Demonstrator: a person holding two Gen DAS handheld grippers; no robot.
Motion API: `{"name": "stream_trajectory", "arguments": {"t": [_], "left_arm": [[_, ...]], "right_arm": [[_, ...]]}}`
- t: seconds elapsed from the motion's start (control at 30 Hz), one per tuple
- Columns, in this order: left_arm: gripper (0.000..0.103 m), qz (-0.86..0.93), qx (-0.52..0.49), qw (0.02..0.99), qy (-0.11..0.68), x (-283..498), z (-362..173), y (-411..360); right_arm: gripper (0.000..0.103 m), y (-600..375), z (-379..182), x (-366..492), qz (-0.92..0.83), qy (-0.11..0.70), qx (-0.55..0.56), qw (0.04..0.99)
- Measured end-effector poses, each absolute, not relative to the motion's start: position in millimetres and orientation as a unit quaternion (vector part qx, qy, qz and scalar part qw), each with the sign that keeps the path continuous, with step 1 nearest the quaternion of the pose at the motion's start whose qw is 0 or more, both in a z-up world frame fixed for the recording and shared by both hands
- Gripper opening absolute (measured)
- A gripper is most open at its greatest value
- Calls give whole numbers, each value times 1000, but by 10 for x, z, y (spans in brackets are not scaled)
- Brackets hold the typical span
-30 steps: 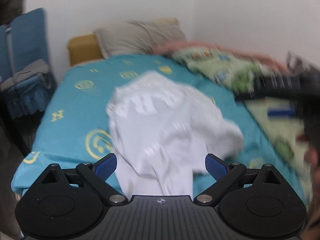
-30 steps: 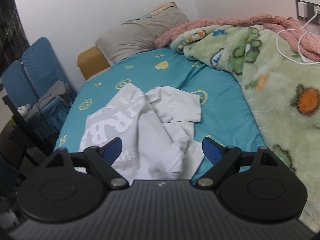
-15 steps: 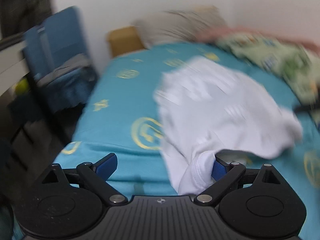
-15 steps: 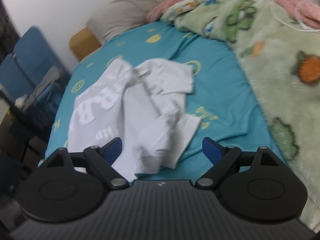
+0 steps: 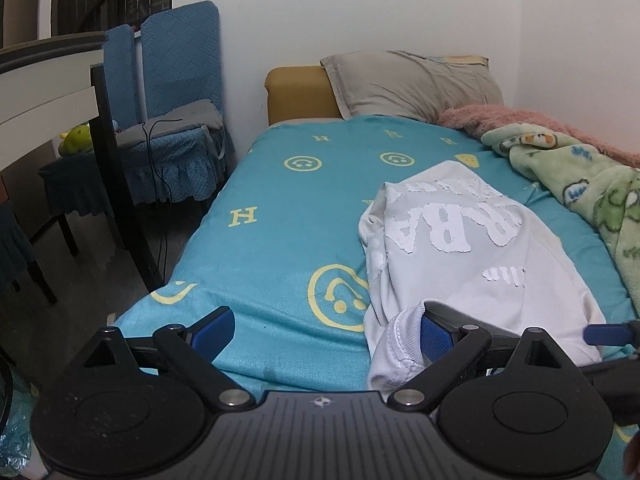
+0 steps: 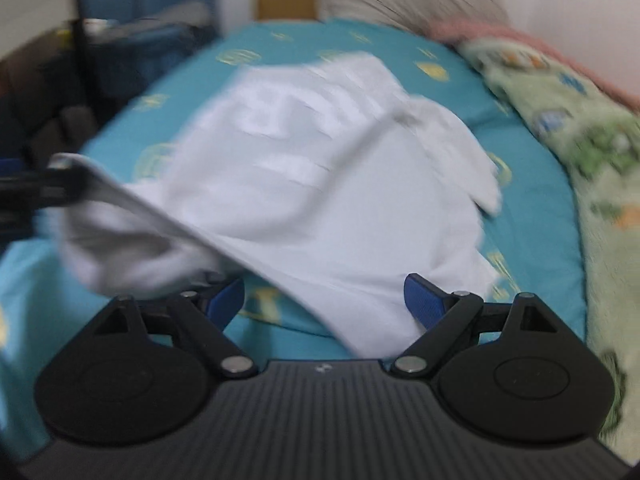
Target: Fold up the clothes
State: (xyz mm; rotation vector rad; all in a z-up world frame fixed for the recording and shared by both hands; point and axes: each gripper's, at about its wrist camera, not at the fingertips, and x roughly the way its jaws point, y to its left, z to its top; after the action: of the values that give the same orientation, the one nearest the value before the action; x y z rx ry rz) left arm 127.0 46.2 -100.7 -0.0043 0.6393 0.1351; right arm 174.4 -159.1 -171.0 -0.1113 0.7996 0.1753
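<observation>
A crumpled white T-shirt with white printed letters lies on the teal bed sheet near the bed's foot. My left gripper is open; the shirt's ribbed collar drapes over its right finger. In the blurred right wrist view the shirt spreads in front of my right gripper, which is open with a hem edge running between the fingers. The right gripper's blue tip shows at the left view's right edge.
A green fleece blanket and pink blanket lie along the right side. A grey pillow is at the head. Blue-covered chairs and a dark table frame stand left of the bed.
Both grippers moved down to the bed's foot, close to the shirt. The left view swung left; the collar now lies over the left gripper's right finger. The right gripper went in under the shirt's edge.
</observation>
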Motion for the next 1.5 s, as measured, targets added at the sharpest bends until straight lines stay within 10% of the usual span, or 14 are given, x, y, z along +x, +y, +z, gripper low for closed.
{"name": "stream_trajectory", "arguments": {"t": [0.37, 1.13, 1.5], "left_arm": [[96, 43, 59, 929, 362, 1398, -1278, 273], [97, 152, 47, 958, 238, 1235, -909, 518], [98, 110, 42, 929, 352, 1462, -1265, 537]], "right_arm": [[88, -2548, -1594, 1731, -97, 296, 219, 925], [88, -2390, -1642, 1767, -84, 316, 137, 935], [88, -2390, -1406, 1586, -135, 228, 113, 958]]}}
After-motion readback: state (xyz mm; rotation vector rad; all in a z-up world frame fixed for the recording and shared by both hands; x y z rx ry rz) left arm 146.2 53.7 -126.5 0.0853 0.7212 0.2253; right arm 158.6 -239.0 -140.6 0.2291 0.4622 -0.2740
